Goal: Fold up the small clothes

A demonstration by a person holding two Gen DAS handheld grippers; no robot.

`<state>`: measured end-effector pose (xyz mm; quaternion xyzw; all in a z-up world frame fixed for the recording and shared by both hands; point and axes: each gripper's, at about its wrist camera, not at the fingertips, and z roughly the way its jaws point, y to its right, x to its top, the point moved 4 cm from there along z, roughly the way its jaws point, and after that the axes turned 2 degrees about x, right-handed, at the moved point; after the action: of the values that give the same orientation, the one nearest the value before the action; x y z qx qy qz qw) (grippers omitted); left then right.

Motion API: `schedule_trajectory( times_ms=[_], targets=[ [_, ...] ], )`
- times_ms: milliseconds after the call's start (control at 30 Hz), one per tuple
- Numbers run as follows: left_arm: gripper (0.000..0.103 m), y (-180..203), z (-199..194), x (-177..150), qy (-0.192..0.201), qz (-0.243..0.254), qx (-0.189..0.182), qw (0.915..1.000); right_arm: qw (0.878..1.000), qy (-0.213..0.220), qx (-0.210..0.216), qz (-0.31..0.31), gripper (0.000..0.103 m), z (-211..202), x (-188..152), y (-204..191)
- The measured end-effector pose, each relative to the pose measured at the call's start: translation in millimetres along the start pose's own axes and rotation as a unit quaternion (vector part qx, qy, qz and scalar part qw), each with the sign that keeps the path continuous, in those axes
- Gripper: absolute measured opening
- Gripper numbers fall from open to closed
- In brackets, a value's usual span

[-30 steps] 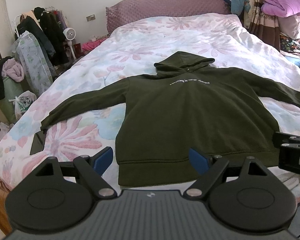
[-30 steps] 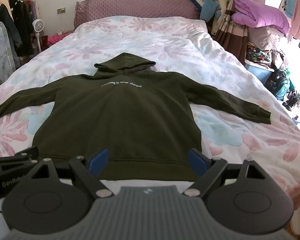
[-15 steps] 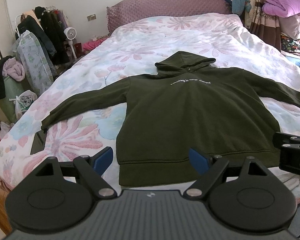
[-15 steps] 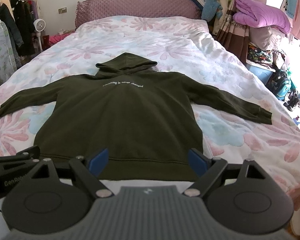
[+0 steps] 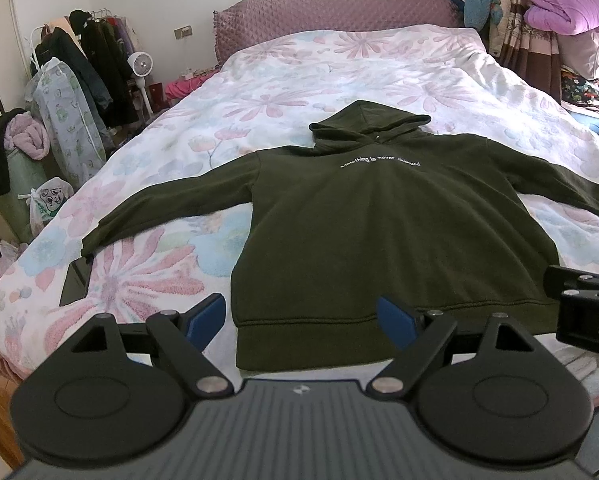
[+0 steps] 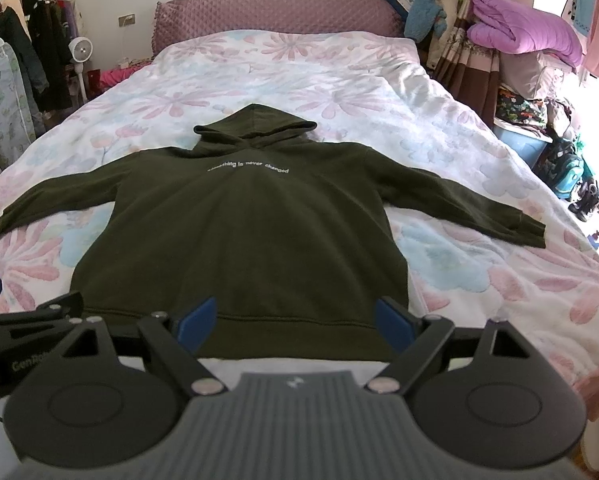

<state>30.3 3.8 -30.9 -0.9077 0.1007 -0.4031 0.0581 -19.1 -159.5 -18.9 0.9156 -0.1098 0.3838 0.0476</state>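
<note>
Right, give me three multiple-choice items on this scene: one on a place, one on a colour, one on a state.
1. Where does the hoodie lie?
A. Flat on the floral bedspread
B. On the clothes rack
C. On the floor

2. What colour is the hoodie?
A. Purple
B. Dark olive green
C. White

3. How do the left tongs and right tongs stand?
A. Both shut on the hem
B. One shut on a sleeve
C. Both open, holding nothing

Answers:
1 A: it is spread front up on the bedspread, sleeves out to both sides.
2 B: the fabric is dark olive, with a line of pale lettering across the chest.
3 C: the blue pads stand wide apart, short of the hem.
</note>
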Motion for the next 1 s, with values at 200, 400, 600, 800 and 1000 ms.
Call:
schedule_trajectory(
  times_ms=[200, 400, 600, 800, 1000],
  targets=[
    [0.100, -1.0, 1.0, -0.9, -0.002, -0.001, 0.000, 1.0000, 1.000, -0.001, 0.000, 0.001, 0.083, -0.2, 0.0, 0.1],
    [0.100, -1.2, 1.2, -0.6, -0.001, -0.001, 0.000, 1.0000, 1.000, -0.002, 0.001, 0.001, 0.083, 0.8, -0.2, 0.5],
    [0.100, -1.5, 1.2, -0.7, -0.001, -0.001, -0.001, 1.0000, 1.000, -0.002, 0.001, 0.001, 0.083, 0.7, -0.3, 0.5],
    [0.100, -1.7, 1.2, -0.5, 0.000, -0.001, 0.000, 1.0000, 1.000, -0.003, 0.001, 0.002, 0.083, 1.4, -0.7, 0.2],
    [0.100, -1.9, 1.2, -0.4, -0.001, -0.001, 0.000, 1.0000, 1.000, -0.003, 0.001, 0.002, 0.083, 1.4, -0.6, 0.4]
  ],
)
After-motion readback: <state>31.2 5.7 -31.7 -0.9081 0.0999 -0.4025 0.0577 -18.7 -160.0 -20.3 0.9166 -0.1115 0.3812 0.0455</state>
